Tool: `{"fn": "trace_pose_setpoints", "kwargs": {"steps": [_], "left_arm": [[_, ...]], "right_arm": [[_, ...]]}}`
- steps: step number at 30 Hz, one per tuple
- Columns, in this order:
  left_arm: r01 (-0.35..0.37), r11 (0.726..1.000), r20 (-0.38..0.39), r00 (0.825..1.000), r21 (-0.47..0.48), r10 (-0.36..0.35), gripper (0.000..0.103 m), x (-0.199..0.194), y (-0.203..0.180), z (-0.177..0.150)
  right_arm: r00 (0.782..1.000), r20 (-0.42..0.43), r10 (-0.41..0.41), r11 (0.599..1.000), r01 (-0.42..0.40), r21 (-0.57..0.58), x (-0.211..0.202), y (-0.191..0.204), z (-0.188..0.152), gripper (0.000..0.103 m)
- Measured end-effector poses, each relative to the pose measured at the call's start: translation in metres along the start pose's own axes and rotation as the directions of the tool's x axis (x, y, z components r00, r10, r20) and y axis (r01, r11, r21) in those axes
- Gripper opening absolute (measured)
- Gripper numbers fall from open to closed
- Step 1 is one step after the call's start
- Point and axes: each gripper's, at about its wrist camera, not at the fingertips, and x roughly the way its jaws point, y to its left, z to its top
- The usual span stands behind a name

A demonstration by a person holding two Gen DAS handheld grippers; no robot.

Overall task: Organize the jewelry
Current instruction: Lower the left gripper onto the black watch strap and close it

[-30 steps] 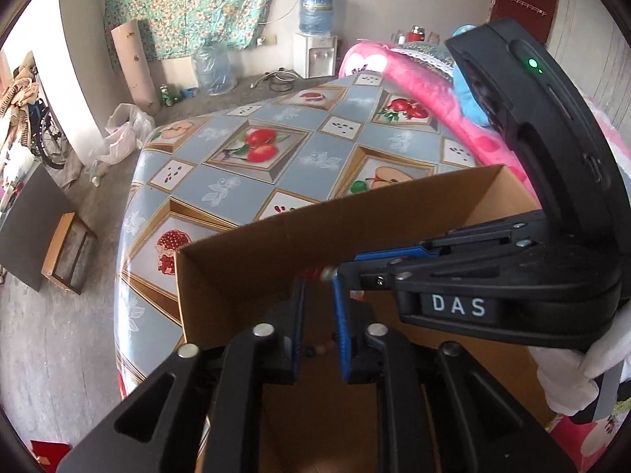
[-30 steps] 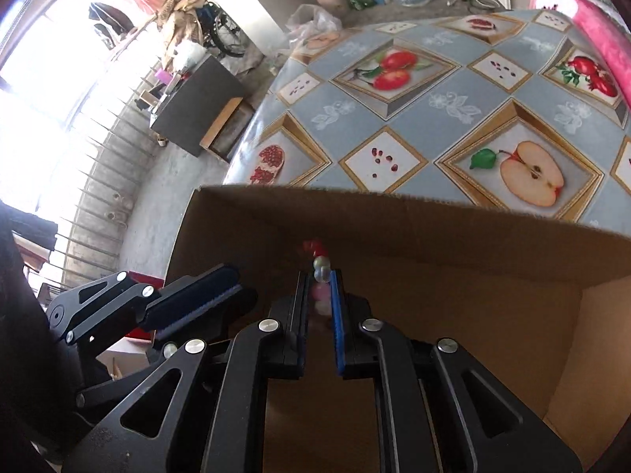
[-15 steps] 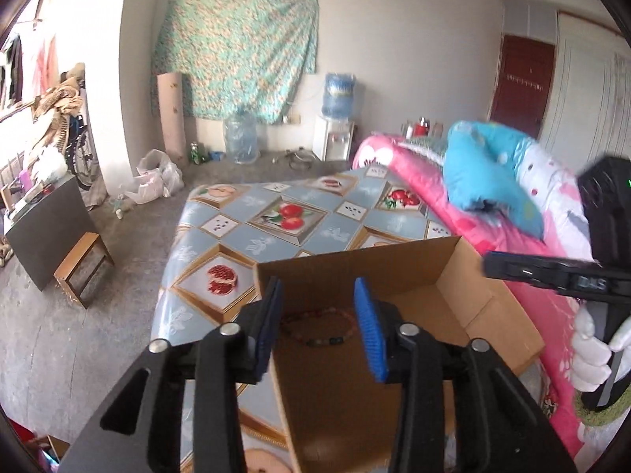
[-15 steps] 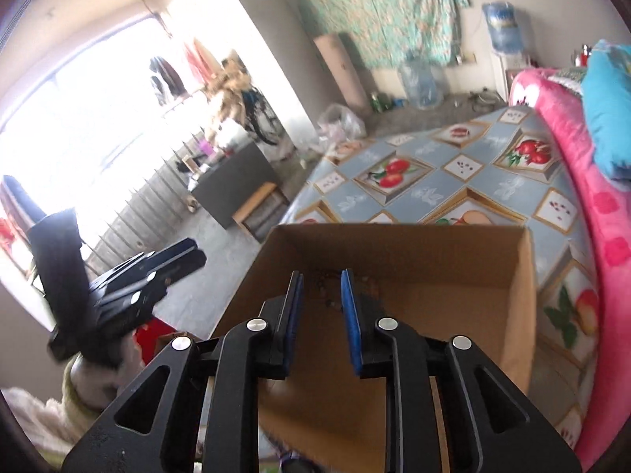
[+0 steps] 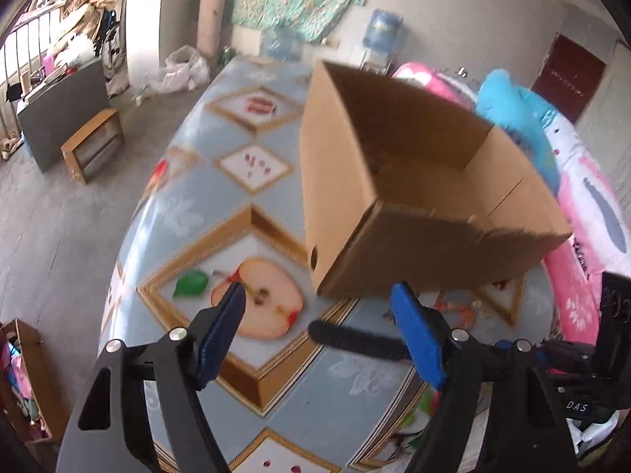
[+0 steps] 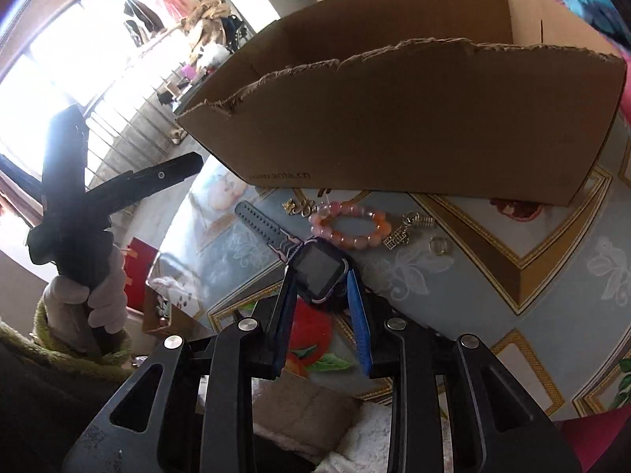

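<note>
An open cardboard box [image 5: 394, 197] stands on the fruit-patterned table [image 5: 236, 354]. My left gripper [image 5: 317, 295] hovers before its near corner, its jaws opening wide with nothing between them. Jewelry lies in front of the box [image 6: 394, 118]: a dark smartwatch [image 6: 319, 268] with a grey strap, a pink-orange bead bracelet [image 6: 347, 226], gold trinkets [image 6: 396, 240] and a ring [image 6: 439, 244]. My right gripper [image 6: 320, 274] is low over the watch. Its jaws are opening and the watch body lies between the tips, resting on the table.
A gloved hand [image 6: 90, 299] holds the left gripper at the left of the right wrist view. Pink bedding and a blue pillow [image 5: 520, 118] lie beyond the table's right side. The table edge drops to a concrete floor [image 5: 59, 216] on the left.
Both grippers pulled back out of the box to its near side, leaving a bead bracelet inside. The left jaws spread wide. The right gripper dropped to the watch.
</note>
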Motion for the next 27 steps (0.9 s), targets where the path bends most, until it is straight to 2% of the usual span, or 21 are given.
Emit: {"fn": "trace_pose_setpoints", "kwargs": {"steps": [4, 5, 9, 16, 23, 25, 27], "left_arm": [[0.009, 1.000, -0.013, 1.000, 0.029, -0.009, 0.074, 0.010, -0.007, -0.011], [0.012, 0.999, -0.020, 1.000, 0.030, -0.011, 0.074, 0.014, -0.008, -0.013], [0.011, 0.999, -0.049, 0.999, 0.051, -0.008, 0.074, 0.036, -0.017, -0.020], [-0.016, 0.990, -0.062, 0.998, 0.142, 0.025, 0.074, 0.057, -0.031, -0.022], [-0.006, 0.981, -0.093, 0.995, 0.193, 0.024, 0.076, 0.061, -0.047, -0.026], [0.004, 0.984, -0.097, 0.995, 0.176, 0.013, 0.076, 0.061, -0.048, -0.026], [0.053, 0.991, -0.110, 0.993, 0.119, -0.040, 0.076, 0.059, -0.044, -0.025]], "right_arm": [[0.996, 0.009, -0.090, 0.993, 0.090, -0.079, 0.009, 0.011, 0.005, 0.027], [0.995, 0.000, -0.097, 0.992, 0.097, -0.086, 0.013, 0.005, -0.004, 0.027], [0.991, -0.021, -0.128, 0.988, 0.126, -0.094, 0.023, 0.007, -0.003, 0.027], [0.982, 0.031, -0.187, 0.963, 0.189, -0.194, 0.029, 0.028, -0.003, 0.030], [0.982, 0.049, -0.184, 0.955, 0.190, -0.226, 0.038, 0.036, -0.003, 0.034], [0.983, 0.052, -0.178, 0.956, 0.185, -0.228, 0.040, 0.036, -0.002, 0.034], [0.983, 0.054, -0.174, 0.956, 0.181, -0.230, 0.040, 0.031, -0.002, 0.034]]}}
